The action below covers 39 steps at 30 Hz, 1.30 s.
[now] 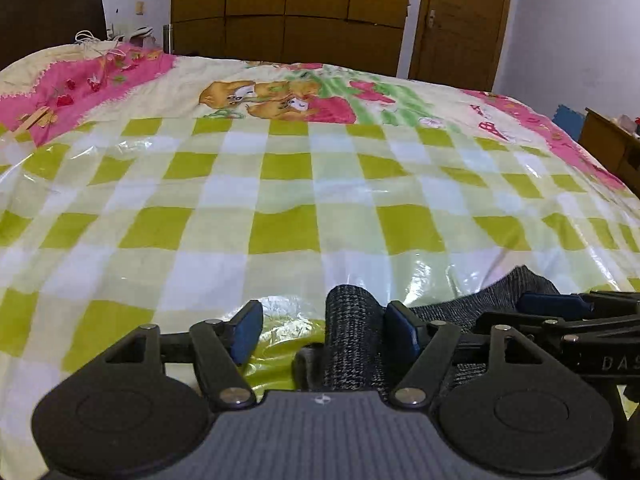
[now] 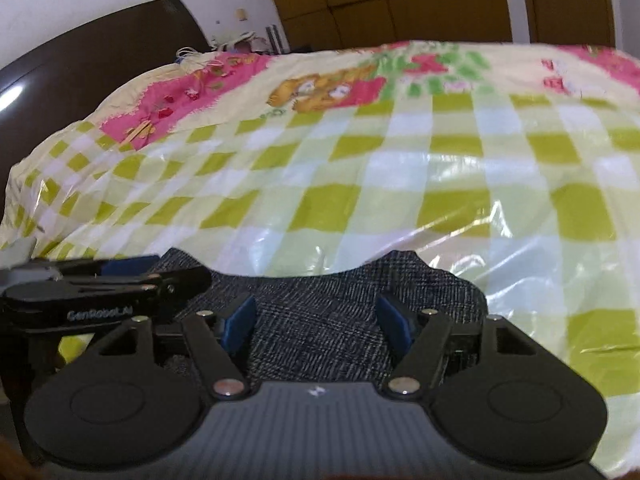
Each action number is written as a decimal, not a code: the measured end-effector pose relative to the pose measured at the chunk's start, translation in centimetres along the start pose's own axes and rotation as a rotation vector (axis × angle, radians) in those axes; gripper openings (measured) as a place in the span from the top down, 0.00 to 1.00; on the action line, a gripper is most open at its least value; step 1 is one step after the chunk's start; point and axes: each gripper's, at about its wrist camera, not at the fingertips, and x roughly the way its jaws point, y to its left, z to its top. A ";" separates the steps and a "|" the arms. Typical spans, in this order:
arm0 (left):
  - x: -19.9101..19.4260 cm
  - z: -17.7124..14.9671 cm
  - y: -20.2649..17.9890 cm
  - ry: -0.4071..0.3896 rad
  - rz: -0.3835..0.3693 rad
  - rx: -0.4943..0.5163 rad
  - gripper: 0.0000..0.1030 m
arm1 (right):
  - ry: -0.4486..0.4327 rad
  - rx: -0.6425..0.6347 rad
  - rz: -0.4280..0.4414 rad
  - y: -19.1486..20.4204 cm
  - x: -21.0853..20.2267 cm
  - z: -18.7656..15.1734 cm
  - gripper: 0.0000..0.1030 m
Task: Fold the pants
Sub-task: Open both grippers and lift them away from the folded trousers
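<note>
Pants (image 2: 320, 320) – dark grey woven fabric, bunched at the near edge of the bed, lying on the shiny green-and-white checked plastic sheet (image 1: 280, 184). In the left wrist view only a rolled or folded ridge of the fabric (image 1: 352, 336) shows, rising between the fingers and spreading off to the right.

Left gripper (image 1: 324, 332): jaws wide apart, blue pads (image 1: 246, 332) on each side; the fabric ridge sits against the right pad, gap on the left side, nothing clamped. Right gripper (image 2: 316, 324): jaws also wide apart, hovering over or resting on the pants, cloth filling the space between the pads but not pinched as far as can be seen. The two grippers sit just beside each other – each shows at the edge of the other's view.

Further out: cartoon bedspread (image 1: 280, 96) with pink border and bear print under the plastic, dark headboard (image 1: 48, 8) at left, brown wardrobe (image 1: 292, 4) and door (image 1: 460, 20) behind the bed.
</note>
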 end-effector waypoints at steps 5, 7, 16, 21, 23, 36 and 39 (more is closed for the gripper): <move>-0.9 0.3 0.4 0.002 -0.021 -0.027 0.19 | 0.013 0.051 0.011 -0.4 -0.2 0.5 0.32; -2.9 0.3 0.7 -0.030 -0.021 -0.037 0.19 | -0.014 0.062 0.018 0.0 -1.8 0.7 0.32; -6.7 -3.7 1.2 -0.012 0.038 0.016 0.19 | -0.020 0.031 -0.006 2.3 -7.7 -3.5 0.25; -7.5 -3.1 0.9 -0.001 0.039 0.012 0.20 | 0.027 0.089 -0.019 2.1 -6.9 -4.0 0.25; -8.7 -2.7 0.6 -0.020 0.021 0.012 0.20 | -0.026 0.092 -0.001 2.7 -8.5 -3.1 0.25; -16.9 -3.3 -2.6 -0.113 0.005 0.063 0.05 | -0.204 0.086 0.008 6.0 -18.2 -4.9 0.05; -18.0 -4.4 -3.1 -0.113 0.003 0.082 0.04 | -0.189 0.114 0.028 5.9 -18.8 -6.5 0.04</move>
